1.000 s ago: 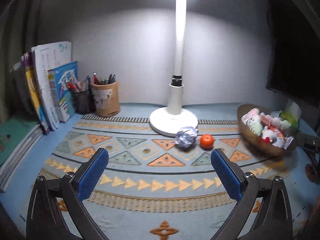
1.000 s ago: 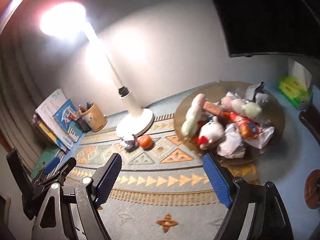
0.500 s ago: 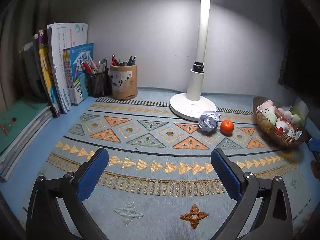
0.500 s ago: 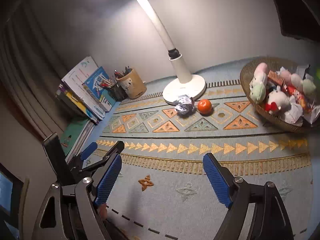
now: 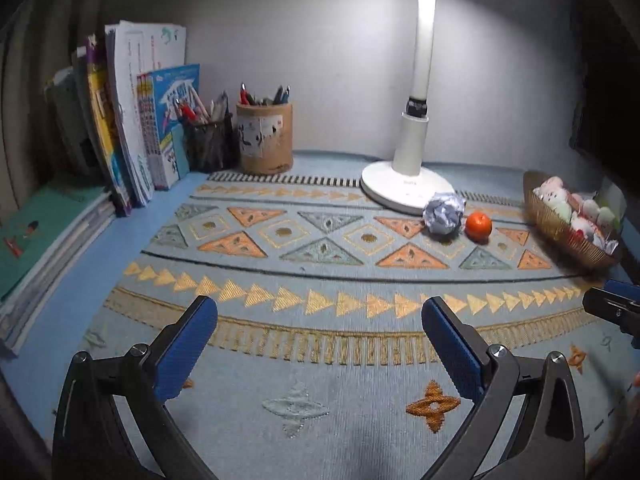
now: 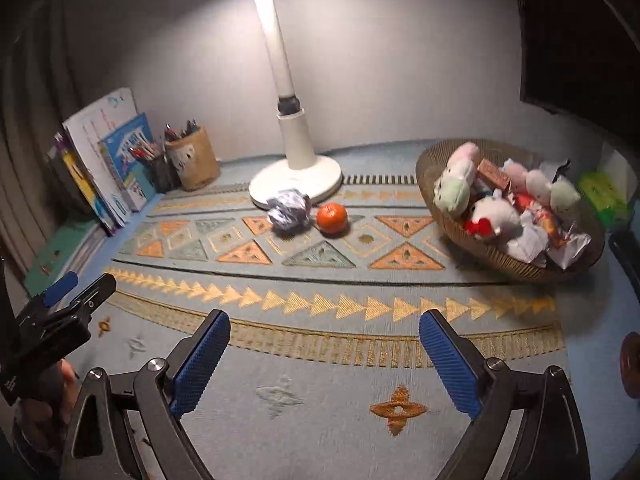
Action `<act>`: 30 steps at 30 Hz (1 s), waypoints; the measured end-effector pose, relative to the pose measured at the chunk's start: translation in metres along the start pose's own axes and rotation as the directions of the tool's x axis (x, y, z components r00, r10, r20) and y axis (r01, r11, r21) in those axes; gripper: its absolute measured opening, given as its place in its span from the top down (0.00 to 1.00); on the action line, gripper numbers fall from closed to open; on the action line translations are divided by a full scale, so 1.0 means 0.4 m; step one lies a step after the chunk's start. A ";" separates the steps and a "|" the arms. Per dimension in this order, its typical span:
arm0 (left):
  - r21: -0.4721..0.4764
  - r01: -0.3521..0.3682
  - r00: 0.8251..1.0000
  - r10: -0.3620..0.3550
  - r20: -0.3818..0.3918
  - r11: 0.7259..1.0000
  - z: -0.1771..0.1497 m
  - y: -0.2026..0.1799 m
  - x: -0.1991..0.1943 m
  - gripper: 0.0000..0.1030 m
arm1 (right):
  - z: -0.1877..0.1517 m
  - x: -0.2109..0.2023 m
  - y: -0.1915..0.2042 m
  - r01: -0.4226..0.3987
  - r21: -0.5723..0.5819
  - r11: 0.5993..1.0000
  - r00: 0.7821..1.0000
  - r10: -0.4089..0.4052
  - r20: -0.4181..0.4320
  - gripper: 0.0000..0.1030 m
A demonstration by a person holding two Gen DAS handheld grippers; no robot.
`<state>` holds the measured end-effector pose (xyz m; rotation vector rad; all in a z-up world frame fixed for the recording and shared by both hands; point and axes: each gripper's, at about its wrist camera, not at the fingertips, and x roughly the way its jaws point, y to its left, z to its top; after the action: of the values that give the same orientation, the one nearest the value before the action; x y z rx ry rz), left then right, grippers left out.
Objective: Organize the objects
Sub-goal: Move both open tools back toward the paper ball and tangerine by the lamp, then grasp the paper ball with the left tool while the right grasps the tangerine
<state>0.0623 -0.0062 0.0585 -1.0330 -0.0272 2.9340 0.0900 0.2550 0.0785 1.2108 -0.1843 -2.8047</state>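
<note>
Both claws empty: left claw [image 5: 319,334] spread wide over the patterned mat; right claw [image 6: 325,342] wide too, jaws just opened further, nothing between them. Crumpled paper ball [image 6: 289,211] and orange [image 6: 331,218] lie well ahead, touching or nearly so, slightly left of the right claw's centreline, right of the left's; neither has a long axis. Right claw looks nearer, basket [image 6: 516,270] ahead-right; no legible writing.

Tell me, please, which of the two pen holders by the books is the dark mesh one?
The dark mesh holder stands directly beside the upright books; the tan holder sits on its lamp side.
</note>
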 end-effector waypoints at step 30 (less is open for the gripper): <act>-0.061 0.427 0.864 -0.427 -0.267 0.902 0.226 -0.271 0.466 0.24 | 0.238 0.424 -0.015 -0.013 -0.149 0.989 0.989 -0.009 -0.148 0.36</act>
<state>-0.1369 0.1079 0.0153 -1.2391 -0.2202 2.3755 -0.0954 0.2477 0.0204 1.3739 0.0342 -2.6560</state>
